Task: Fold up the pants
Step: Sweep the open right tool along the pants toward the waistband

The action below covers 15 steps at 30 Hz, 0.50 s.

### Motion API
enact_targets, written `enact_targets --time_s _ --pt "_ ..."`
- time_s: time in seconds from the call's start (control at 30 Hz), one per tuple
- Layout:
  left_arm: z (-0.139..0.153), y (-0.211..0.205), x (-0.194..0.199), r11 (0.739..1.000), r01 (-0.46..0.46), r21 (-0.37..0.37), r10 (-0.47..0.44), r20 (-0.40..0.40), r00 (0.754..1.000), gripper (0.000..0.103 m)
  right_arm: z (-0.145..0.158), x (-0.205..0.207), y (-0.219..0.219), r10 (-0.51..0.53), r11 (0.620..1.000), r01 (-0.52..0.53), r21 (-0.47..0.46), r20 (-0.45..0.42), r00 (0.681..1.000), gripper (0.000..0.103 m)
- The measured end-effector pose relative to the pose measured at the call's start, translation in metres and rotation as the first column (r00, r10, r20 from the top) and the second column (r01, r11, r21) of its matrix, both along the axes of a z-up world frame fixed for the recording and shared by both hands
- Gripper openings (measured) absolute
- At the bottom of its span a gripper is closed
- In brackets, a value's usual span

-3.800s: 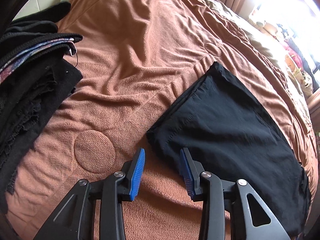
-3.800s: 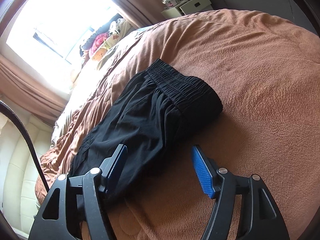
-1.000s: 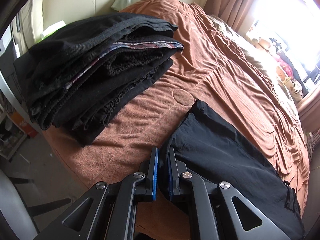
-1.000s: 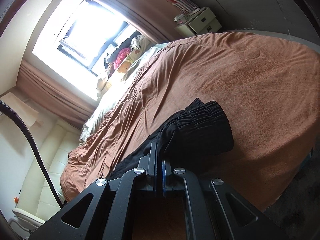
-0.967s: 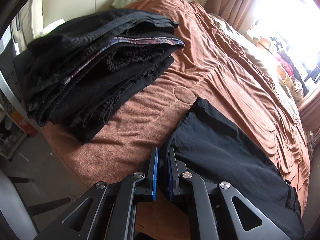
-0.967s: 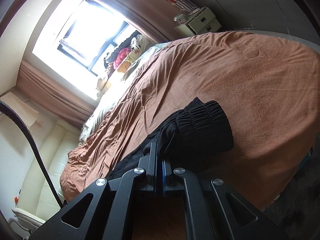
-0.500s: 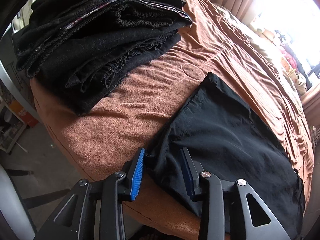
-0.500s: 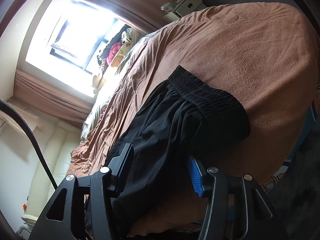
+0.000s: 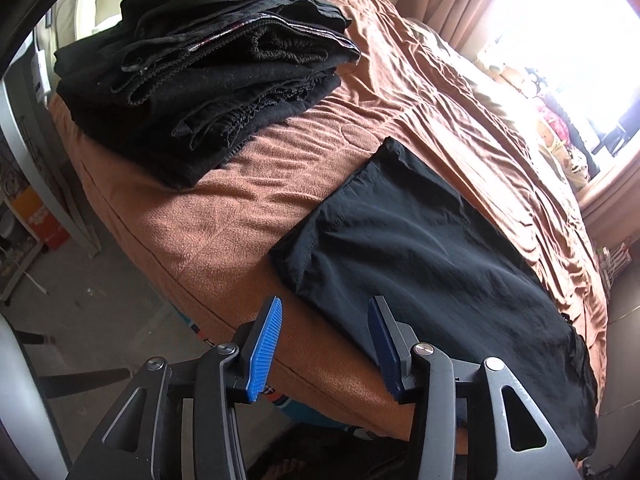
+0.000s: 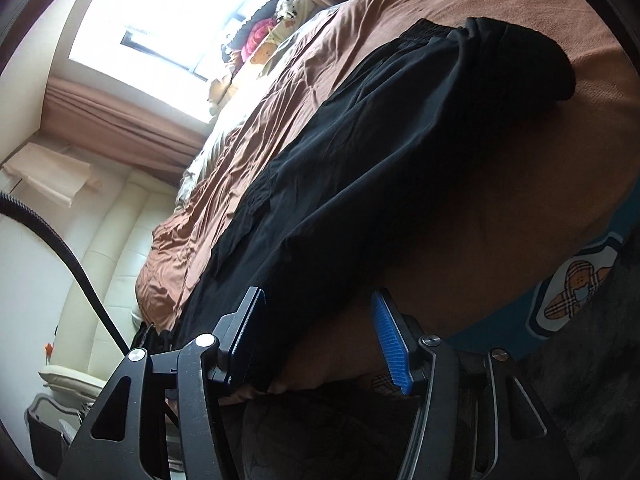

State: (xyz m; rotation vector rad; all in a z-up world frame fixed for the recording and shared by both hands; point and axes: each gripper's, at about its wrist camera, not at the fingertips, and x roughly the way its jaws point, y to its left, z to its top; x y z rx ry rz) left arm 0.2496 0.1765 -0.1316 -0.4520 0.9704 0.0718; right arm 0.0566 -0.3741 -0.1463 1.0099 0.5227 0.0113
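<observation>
A pair of black pants (image 9: 420,256) lies flat along the near edge of a bed with a brown blanket (image 9: 248,208). Its leg hem is near the left, its elastic waistband (image 10: 516,60) at the far right. My left gripper (image 9: 324,344) is open and empty, just short of the hem corner at the bed's edge. My right gripper (image 10: 320,340) is open and empty, low beside the bed, with the pants' near edge (image 10: 304,248) lying in front of its left finger.
A stack of folded dark clothes (image 9: 208,80) sits at the bed's left end. A cream headboard (image 10: 104,256) and a curtained window (image 10: 168,20) with stuffed toys lie beyond. A blue patterned sheet (image 10: 576,292) shows under the blanket. The floor (image 9: 80,300) lies below.
Both grippers were shut on the pants a second ago. They have opened, let the cloth go, and drawn back off the bed's edge. The pants now lie flatter near the edge.
</observation>
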Motion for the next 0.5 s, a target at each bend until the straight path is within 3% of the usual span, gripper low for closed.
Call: enact_targets --time_s 0.27,0.4,0.5 --pt "-0.006 -0.005 -0.027 1.000 0.009 -0.029 -0.009 0.015 1.000 0.048 0.004 0.031 0.025 0.118 0.993 -0.118 -0.016 -0.026 0.993 0.054" --pt "-0.011 -0.009 -0.035 0.999 0.025 -0.039 -0.024 0.012 1.000 0.048 -0.002 0.048 0.034 0.162 0.987 -0.162 0.003 -0.059 0.985 0.040" --pt "-0.012 -0.012 -0.038 0.999 0.035 -0.034 -0.035 0.012 0.999 0.048 -0.003 0.059 0.033 0.166 0.986 -0.165 0.021 -0.073 0.983 0.040"
